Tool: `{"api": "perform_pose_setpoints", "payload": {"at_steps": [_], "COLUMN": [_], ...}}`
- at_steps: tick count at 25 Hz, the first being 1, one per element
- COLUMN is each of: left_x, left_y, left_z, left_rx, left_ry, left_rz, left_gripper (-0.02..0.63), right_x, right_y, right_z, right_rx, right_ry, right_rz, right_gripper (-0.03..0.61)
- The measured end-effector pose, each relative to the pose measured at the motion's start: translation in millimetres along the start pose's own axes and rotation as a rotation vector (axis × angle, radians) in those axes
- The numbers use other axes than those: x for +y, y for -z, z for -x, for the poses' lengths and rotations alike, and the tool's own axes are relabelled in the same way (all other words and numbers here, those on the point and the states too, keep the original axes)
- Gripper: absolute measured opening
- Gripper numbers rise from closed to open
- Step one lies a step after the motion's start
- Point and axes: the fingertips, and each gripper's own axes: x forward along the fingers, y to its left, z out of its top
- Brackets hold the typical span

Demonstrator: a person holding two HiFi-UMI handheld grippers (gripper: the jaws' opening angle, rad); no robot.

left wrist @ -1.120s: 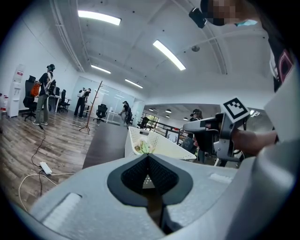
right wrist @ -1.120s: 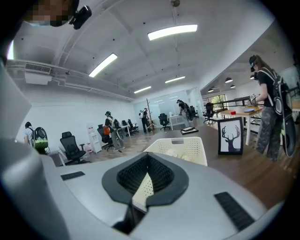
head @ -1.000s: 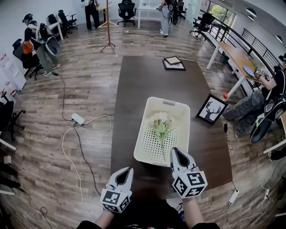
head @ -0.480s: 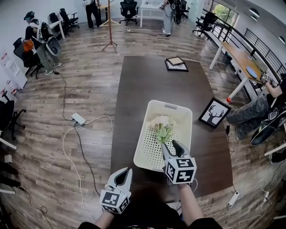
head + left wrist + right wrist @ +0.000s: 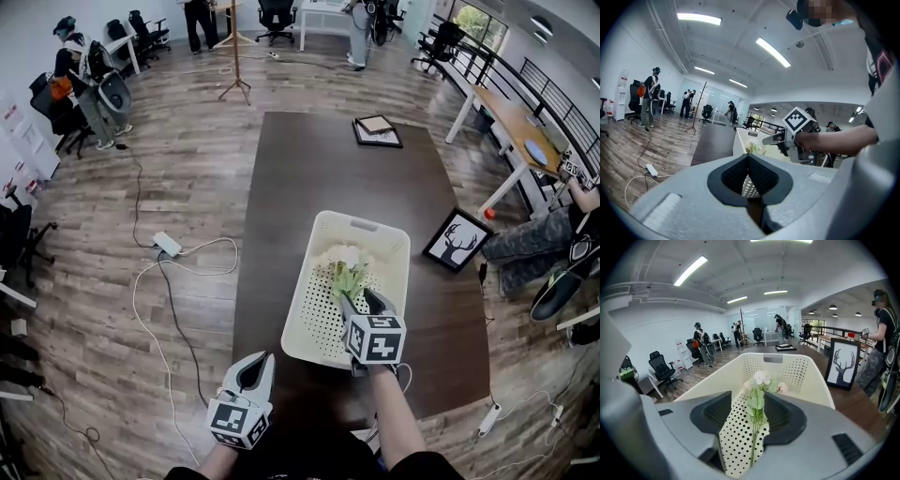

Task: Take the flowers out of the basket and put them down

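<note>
Flowers lay inside the basket on the worktop, with a deer picture near it. The right gripper, angled down into the basket, had just been opening; its jaws straddled the stems without gripping. The left gripper hovered at the worktop's near edge, jaws together and empty.

The head view looks steeply down from above on the desk and basket. The right gripper view sits close and peers into the basket. The left gripper view looks nearly level from farther back and also catches it.
</note>
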Motion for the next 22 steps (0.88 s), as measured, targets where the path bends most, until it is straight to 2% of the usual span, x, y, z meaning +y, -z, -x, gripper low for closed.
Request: {"api": "perform_pose_setpoints", "payload": {"at_steps": [7, 13, 22], "left_x": [5, 12, 16], "left_y": [2, 1, 3], "left_z": [-9, -19, -29], "left_rx": [0.022, 0.025, 0.043], "left_ry": [-0.005, -0.014, -0.025], "left_rz": [0.005, 0.005, 0.007], "left_gripper": [0.009, 0.009, 0.009], "right_x": [-10, -17, -32], "right_y": [6, 19, 43], "right_z": [-25, -51, -71], "right_rx": [0.057, 0.123, 0.195], "right_ry": [0.001, 0.010, 0.025], "right_rz": [-0.027, 0.007, -0.019], "right_gripper": [0.253, 0.258, 0.267]}}
